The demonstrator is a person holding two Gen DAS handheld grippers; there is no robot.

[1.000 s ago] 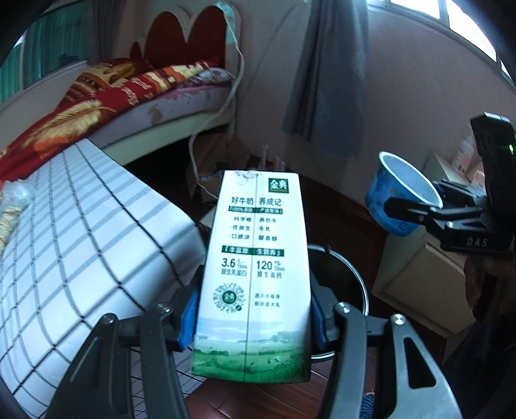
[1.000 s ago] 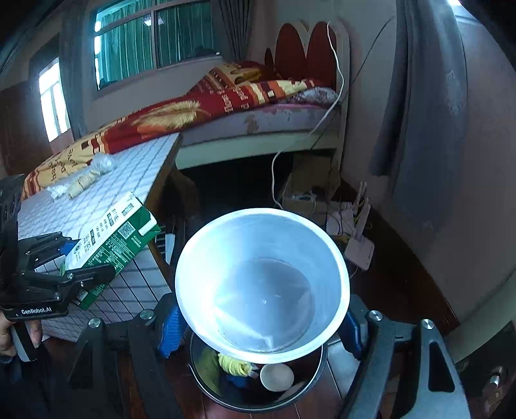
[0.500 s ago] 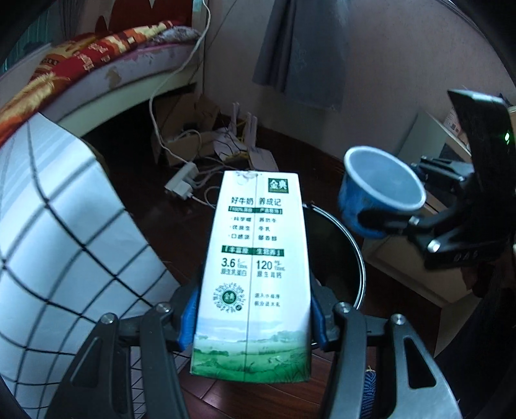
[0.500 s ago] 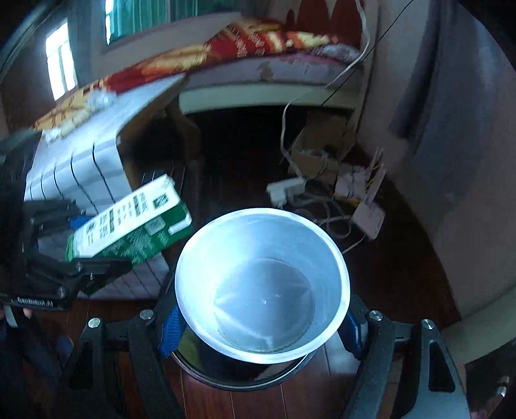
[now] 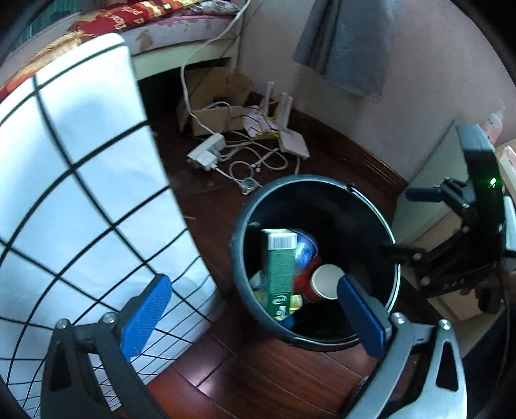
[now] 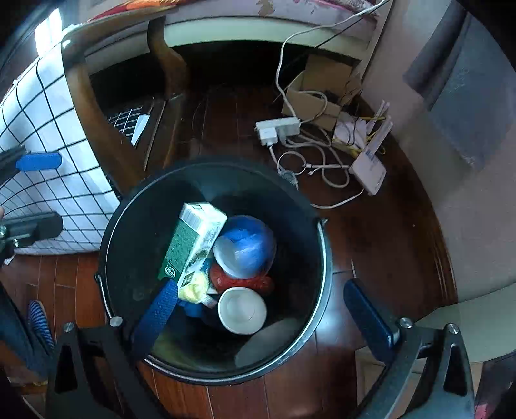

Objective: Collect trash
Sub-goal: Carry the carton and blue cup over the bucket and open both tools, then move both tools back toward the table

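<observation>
Both tongs hang over the black trash bin [image 6: 319,258], pointing steeply down into it.

Left tongs [image 5: 254,293]: jaws have just been opening and now stand wide, nothing between the blue pads [image 5: 146,309]. Right tongs [image 6: 261,303]: same, jaws just opened to full spread, gap empty, no contact with anything.

Milk carton [image 6: 190,241] lies inside the bin, tilted, its upper end leaning toward the bin wall, green side panel facing up. Blue cup [image 6: 245,246] lies just beside it, on its side and touching the carton's edge. Below the cup: something red [image 6: 225,278], a white-rimmed paper cup [image 6: 242,309] with its mouth up, and a bit of yellow [image 6: 193,285] under the carton's lower end.

Bin stands on dark wooden floor [image 5: 258,386], close to the counter with the white grid-pattern cloth [image 5: 80,193]. Behind the bin, against the wall: power strip [image 6: 279,129], tangled white cables, white router [image 6: 369,170], open cardboard box [image 6: 319,93]. Bed edge [image 6: 258,25] runs along the top of the right wrist view.
</observation>
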